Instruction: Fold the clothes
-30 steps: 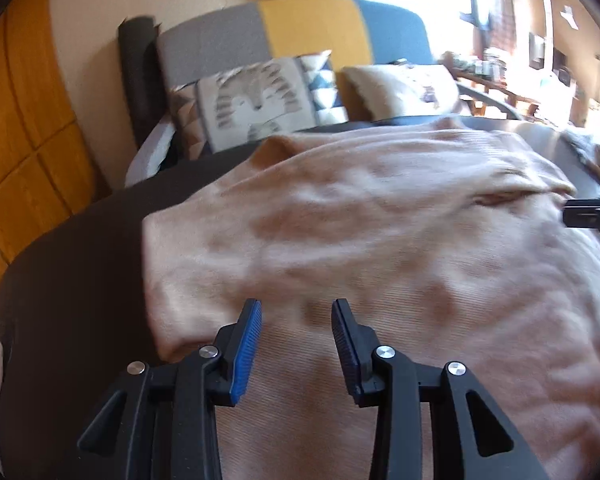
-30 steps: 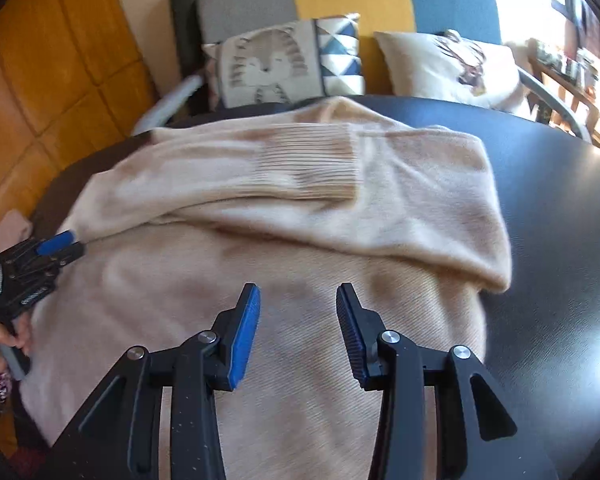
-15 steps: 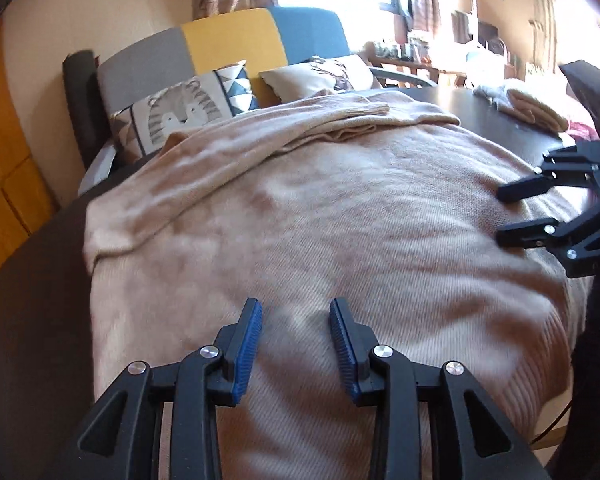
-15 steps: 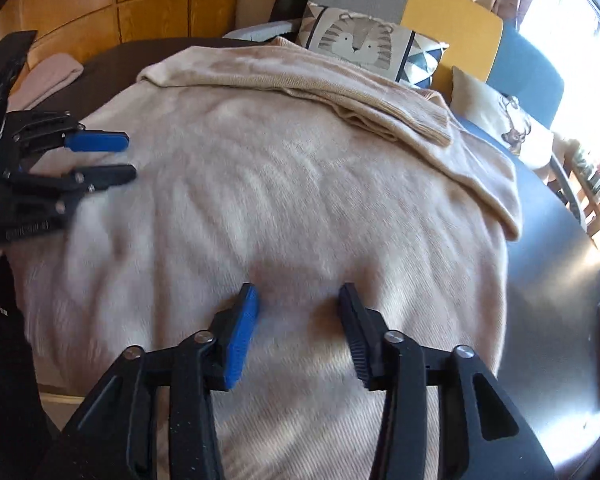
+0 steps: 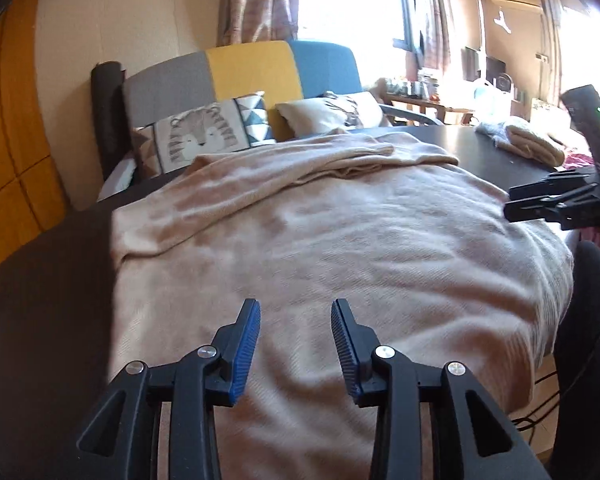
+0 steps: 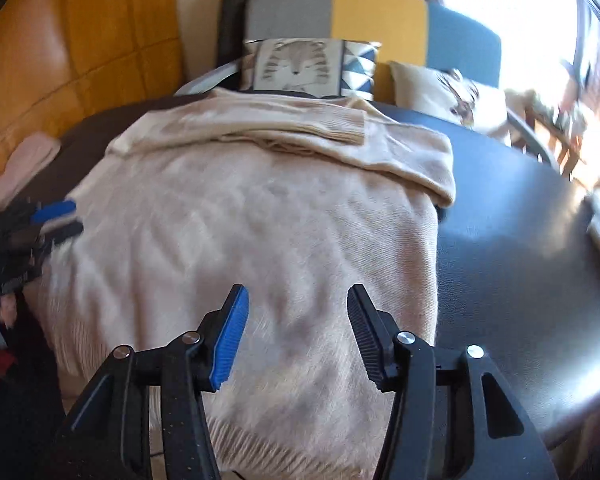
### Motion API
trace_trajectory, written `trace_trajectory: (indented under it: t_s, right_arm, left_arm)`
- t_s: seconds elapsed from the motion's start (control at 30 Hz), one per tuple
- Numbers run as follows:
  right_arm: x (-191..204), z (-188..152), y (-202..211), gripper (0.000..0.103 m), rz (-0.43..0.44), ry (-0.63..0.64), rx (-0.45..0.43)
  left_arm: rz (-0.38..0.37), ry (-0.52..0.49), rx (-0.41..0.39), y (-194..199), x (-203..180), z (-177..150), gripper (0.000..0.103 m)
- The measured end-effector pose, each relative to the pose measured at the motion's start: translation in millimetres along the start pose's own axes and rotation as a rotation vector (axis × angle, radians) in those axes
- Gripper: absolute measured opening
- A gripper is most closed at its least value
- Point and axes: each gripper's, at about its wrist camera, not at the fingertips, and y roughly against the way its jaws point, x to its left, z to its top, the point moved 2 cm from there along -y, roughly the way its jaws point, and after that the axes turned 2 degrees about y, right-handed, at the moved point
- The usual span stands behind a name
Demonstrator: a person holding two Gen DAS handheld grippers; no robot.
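A beige sweater [image 5: 340, 248] lies spread over the dark bench [image 6: 520, 240], its hem hanging past the near edge, both sleeves folded across its far end. The left gripper [image 5: 295, 340] hovers over the sweater near the near edge, fingers apart, nothing between them. The right gripper [image 6: 298, 332] hovers over the sweater's hem part, its jaws opening, empty. A folded garment [image 5: 532, 144] sits at the bench's far right edge.

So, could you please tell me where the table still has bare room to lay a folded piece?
Bare dark table lies right of the beige sweater, up to the folded clothes at the far edge. A narrower strip runs along the sweater's left. The middle is covered.
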Motion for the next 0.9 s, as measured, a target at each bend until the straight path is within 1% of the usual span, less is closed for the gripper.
trace_trajectory:
  t_s: [0.03, 0.1, 0.13, 0.2, 0.23, 0.3, 0.4, 0.47, 0.53, 0.57, 0.6, 0.63, 0.7, 0.77, 0.83, 0.9]
  right_arm:
    - [-4, 0, -8, 0.053, 0.001, -0.030, 0.023]
    - [-13, -7, -17, 0.047, -0.035, -0.055, 0.068]
    - [-18, -12, -16, 0.045, -0.048, -0.057, 0.076]
    - [-25, -23, -8, 0.045, -0.064, -0.049, 0.074]
    - [-29, -28, -3, 0.045, -0.072, -0.046, 0.073]
    - [-35, -38, 3, 0.045, -0.057, -0.059, 0.067]
    - [-43, -38, 9, 0.045, 0.000, -0.092, 0.054]
    - [-47, -25, 12, 0.042, 0.016, -0.097, 0.011]
    - [-56, -1, 7, 0.034, 0.005, -0.113, -0.030]
    - [-63, 11, 0, 0.034, -0.003, -0.127, -0.037]
    - [-71, 23, -9, 0.028, -0.011, -0.142, -0.042]
    - [-79, 35, -18, 0.018, -0.018, -0.156, -0.047]
    - [-91, 53, -40, 0.015, -0.030, -0.170, -0.030]
    - [-100, 66, -62, 0.015, -0.047, -0.180, -0.002]
    - [-108, 68, -78, 0.015, -0.081, -0.186, 0.035]
    - [-119, 65, -85, 0.014, -0.101, -0.198, 0.044]
  left_arm:
    - [0.012, -0.016, 0.021, -8, -5, 1, 0.038]
    - [0.033, -0.044, 0.069, -21, -12, -4, 0.038]
    - [0.029, -0.043, 0.052, -19, -11, -7, 0.038]
    - [0.010, -0.024, 0.058, -15, -4, -13, 0.038]
    - [0.005, -0.003, 0.057, -13, 2, -16, 0.040]
    - [0.003, 0.039, 0.052, -8, 14, -24, 0.046]
    - [-0.017, 0.102, 0.033, -4, 26, -32, 0.047]
    - [-0.004, 0.097, 0.027, -5, 24, -32, 0.047]
    - [0.015, 0.089, 0.022, -6, 21, -32, 0.048]
    - [0.018, 0.092, 0.021, -7, 21, -32, 0.048]
    - [0.021, 0.095, 0.020, -7, 21, -33, 0.048]
    - [0.018, 0.103, 0.019, -8, 22, -33, 0.048]
    - [0.016, 0.109, 0.017, -8, 22, -34, 0.048]
    - [0.021, 0.107, 0.017, -8, 22, -34, 0.048]
    - [0.018, 0.110, 0.017, -8, 22, -34, 0.048]
    - [0.015, 0.114, 0.015, -8, 22, -34, 0.048]
